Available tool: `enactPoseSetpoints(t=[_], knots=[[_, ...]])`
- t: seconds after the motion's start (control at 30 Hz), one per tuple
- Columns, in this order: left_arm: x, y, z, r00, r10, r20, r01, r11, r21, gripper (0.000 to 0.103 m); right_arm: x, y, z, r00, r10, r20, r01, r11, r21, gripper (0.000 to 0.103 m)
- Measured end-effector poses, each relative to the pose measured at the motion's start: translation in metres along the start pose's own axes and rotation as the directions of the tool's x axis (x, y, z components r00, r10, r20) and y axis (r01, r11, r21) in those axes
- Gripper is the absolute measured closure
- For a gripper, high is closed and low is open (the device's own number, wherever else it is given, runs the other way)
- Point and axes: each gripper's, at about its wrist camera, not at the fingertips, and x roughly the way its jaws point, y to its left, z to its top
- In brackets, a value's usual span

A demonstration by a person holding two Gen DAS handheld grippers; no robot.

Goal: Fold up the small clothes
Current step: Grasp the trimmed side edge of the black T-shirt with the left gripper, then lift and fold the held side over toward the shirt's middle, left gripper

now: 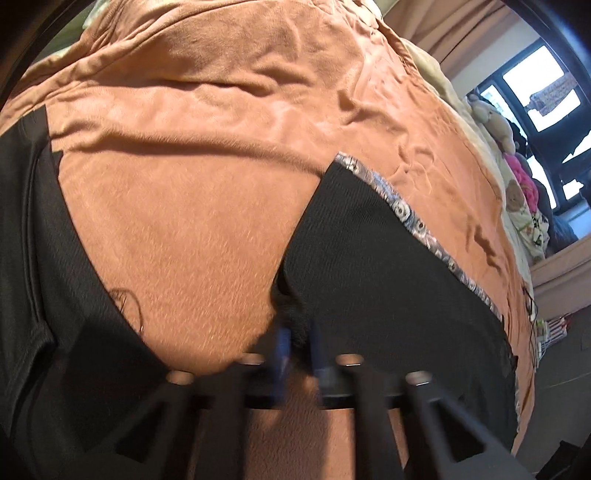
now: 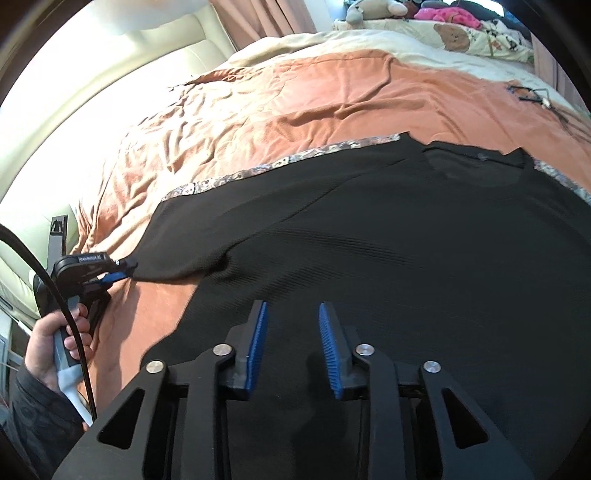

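Note:
A black shirt (image 2: 388, 236) with patterned grey trim (image 2: 280, 164) lies spread on an orange blanket (image 2: 295, 99). My left gripper (image 1: 298, 341) is shut on the sleeve end of the black shirt (image 1: 369, 266); the right wrist view shows it (image 2: 123, 271) pinching the sleeve tip at the left, held by a hand. My right gripper (image 2: 292, 332) is open and empty, hovering just above the middle of the shirt's body. Its blue pads (image 2: 258, 343) stand well apart.
Another black garment (image 1: 40, 258) lies at the left in the left wrist view. Stuffed toys (image 2: 373, 11) and a pink item (image 2: 447, 14) sit at the bed's far edge. A cream padded headboard (image 2: 110, 74) is on the left. A window (image 1: 535, 88) is at the right.

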Motion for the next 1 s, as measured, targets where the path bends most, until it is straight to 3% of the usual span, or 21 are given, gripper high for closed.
enactPoseSetpoints(t=[0.27, 0.5, 0.7, 0.83, 1.0], knots=[[-0.024, -0.040, 0.026, 0.995, -0.032, 0.098, 0.023, 0.996, 0.088, 0.097, 0.048, 0.008, 0.019, 0.998, 0.054, -0.034, -0.052, 0.998, 0.043, 0.085], [-0.049, -0.088, 0.048, 0.982, -0.112, 0.154, 0.085, 0.982, 0.171, 0.098, 0.089, 0.011, 0.034, 0.989, 0.141, -0.048, -0.135, 0.984, 0.116, 0.086], [-0.064, -0.121, 0.053, 0.971, -0.181, 0.158, 0.144, 0.965, 0.221, 0.098, 0.133, 0.001, 0.042, 0.970, 0.232, -0.067, -0.211, 0.949, 0.233, 0.089], [-0.072, -0.141, 0.051, 0.961, -0.236, 0.145, 0.194, 0.947, 0.255, 0.098, 0.163, -0.007, 0.043, 0.940, 0.333, -0.076, -0.292, 0.900, 0.325, 0.093], [-0.081, -0.166, 0.041, 0.952, -0.286, 0.114, 0.240, 0.921, 0.305, 0.098, 0.162, -0.014, 0.048, 0.931, 0.359, -0.061, -0.322, 0.891, 0.321, 0.094]])
